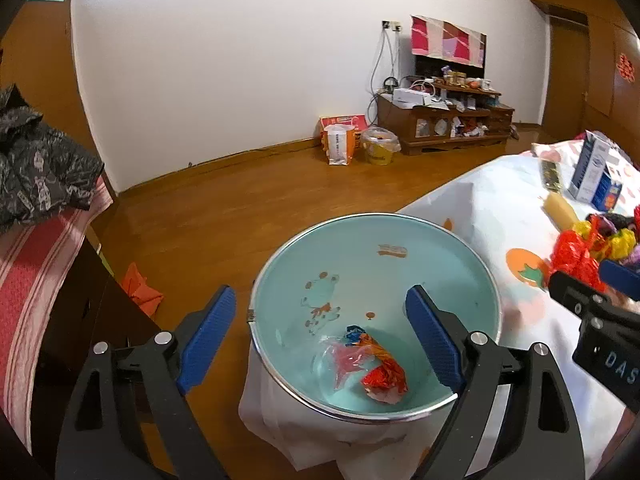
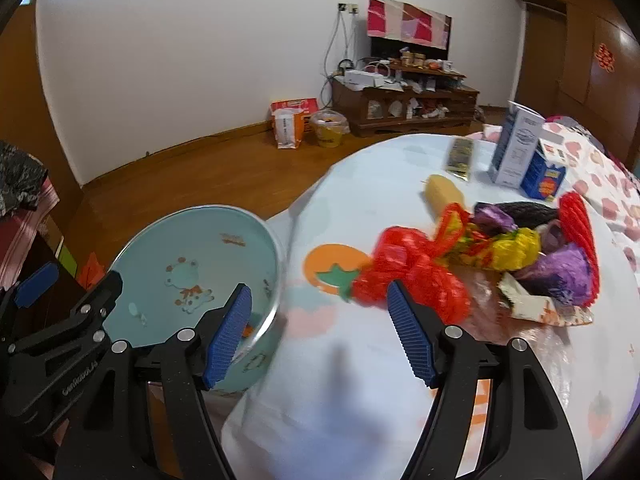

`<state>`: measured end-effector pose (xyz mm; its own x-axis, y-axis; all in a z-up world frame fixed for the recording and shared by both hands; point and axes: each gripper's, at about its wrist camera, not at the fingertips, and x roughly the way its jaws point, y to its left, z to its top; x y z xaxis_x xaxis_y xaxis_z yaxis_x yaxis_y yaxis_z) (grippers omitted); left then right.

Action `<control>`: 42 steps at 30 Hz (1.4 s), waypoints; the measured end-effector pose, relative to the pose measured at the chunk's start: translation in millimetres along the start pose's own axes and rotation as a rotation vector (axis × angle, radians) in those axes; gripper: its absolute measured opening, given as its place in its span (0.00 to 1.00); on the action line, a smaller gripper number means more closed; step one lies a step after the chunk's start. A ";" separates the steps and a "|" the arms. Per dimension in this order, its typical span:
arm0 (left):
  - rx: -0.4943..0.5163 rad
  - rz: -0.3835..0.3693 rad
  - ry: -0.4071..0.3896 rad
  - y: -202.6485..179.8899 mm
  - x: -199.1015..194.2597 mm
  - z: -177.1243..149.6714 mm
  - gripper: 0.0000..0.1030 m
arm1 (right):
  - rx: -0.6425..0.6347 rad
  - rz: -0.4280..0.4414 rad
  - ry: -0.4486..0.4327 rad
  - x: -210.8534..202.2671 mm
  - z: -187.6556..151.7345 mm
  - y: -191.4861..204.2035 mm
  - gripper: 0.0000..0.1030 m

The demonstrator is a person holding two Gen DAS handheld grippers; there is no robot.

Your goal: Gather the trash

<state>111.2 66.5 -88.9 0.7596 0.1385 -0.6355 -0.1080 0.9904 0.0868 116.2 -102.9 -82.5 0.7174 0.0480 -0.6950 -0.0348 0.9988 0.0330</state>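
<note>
done: few wrappers (image 1: 370, 364) in bin (image 1: 472, 256) | left: pile (image 2: 480, 256) at bin's 3 o'clock | left gripper (image 1: 320, 332), right gripper (image 2: 320, 328): jaws apart, empty

White wall (image 1: 240, 60), wooden floor (image 1: 240, 200), cluttered low cabinet (image 1: 444, 120).

Glossy enamel basin (image 1: 440, 264), metal rim

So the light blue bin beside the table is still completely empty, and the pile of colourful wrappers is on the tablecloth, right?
Not quite. The light blue bin is not empty: the left wrist view shows crumpled wrappers, red, orange and clear, lying at its bottom. The rest holds: the pile of colourful wrappers does sit on the tablecloth, as the right wrist view shows.
</note>
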 end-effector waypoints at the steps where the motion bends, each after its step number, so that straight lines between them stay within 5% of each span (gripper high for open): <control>1: 0.006 -0.001 -0.002 -1.9 -1.1 0.1 0.83 | 0.007 -0.002 -0.001 -0.8 -0.5 -2.9 0.68; 21: 0.057 -0.064 -0.015 -36.9 -21.1 -1.6 0.84 | 0.110 -0.034 -0.032 -28.0 -10.1 -53.9 0.68; 42: 0.183 -0.231 0.012 -125.7 -33.7 -20.5 0.84 | 0.310 -0.181 0.006 -51.4 -66.6 -179.0 0.67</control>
<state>86.0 -62.6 -94.1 0.7425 -0.0896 -0.6638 0.1856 0.9797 0.0753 39.2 -284.3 -100.6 0.6882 -0.1287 -0.7140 0.3057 0.9440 0.1245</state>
